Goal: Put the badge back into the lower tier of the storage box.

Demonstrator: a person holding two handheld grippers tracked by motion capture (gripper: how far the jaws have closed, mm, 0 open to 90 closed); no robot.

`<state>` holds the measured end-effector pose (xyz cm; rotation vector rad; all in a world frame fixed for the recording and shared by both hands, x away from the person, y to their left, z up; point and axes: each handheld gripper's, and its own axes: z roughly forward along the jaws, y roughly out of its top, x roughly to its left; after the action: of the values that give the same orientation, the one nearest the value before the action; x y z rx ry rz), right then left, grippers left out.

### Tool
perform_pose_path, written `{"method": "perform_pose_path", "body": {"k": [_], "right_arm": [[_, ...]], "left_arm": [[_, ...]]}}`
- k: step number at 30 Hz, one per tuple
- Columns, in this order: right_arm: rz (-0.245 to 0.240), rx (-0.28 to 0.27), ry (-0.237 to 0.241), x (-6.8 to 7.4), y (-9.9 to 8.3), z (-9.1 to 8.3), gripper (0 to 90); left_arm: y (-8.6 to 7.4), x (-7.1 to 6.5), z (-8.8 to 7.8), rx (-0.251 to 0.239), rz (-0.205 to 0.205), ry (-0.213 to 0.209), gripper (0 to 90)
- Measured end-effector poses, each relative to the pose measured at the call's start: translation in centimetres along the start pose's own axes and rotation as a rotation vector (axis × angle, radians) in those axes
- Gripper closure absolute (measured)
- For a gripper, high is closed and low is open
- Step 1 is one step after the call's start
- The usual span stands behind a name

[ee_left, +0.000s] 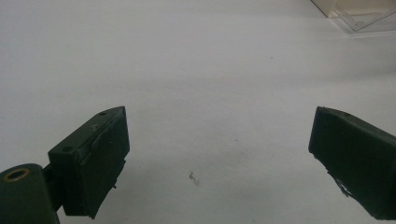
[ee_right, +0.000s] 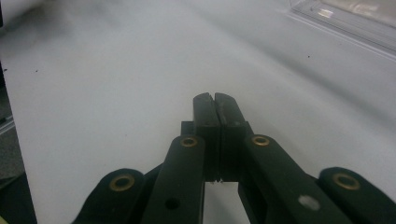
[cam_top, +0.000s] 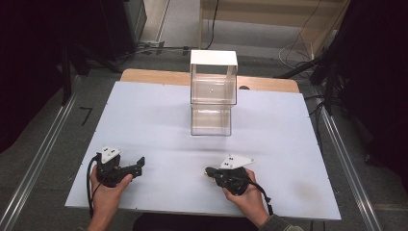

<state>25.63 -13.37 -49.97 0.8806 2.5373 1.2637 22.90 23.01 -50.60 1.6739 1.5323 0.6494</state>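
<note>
High view, item list: left gripper (cam_top: 140, 166) jaws wide, empty; right gripper (cam_top: 209, 171) jaws pressed together, empty; clear box (cam_top: 211, 98) upright, well ahead of both fingertips, likely parked awaiting reach.

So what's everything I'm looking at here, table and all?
Clear plastic box unit: one, transparent with a white top, two stacked compartments, far middle of the table.
Table: one, pale grey-white top with a wooden strip at the far edge.
Floor rails: two, metal, one along each side of the table.
Cables: several, dark and light, on the floor beyond the table.
Left gripper: one, black, jaws wide apart and empty, near left of the table.
Right gripper: one, black, jaws shut together on nothing, near middle right.
Hands: two, one holding each gripper.
</note>
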Motion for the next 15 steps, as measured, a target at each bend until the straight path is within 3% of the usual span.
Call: {"method": "perform_pose_path", "body": {"k": [15], "right_arm": [[0.021, -0.053, -0.011, -0.6, 0.8, -1.3, 86.9]], "left_arm": [[0.0, 0.0, 0.0, 0.001, 0.000, -0.001, 5.6]]}}
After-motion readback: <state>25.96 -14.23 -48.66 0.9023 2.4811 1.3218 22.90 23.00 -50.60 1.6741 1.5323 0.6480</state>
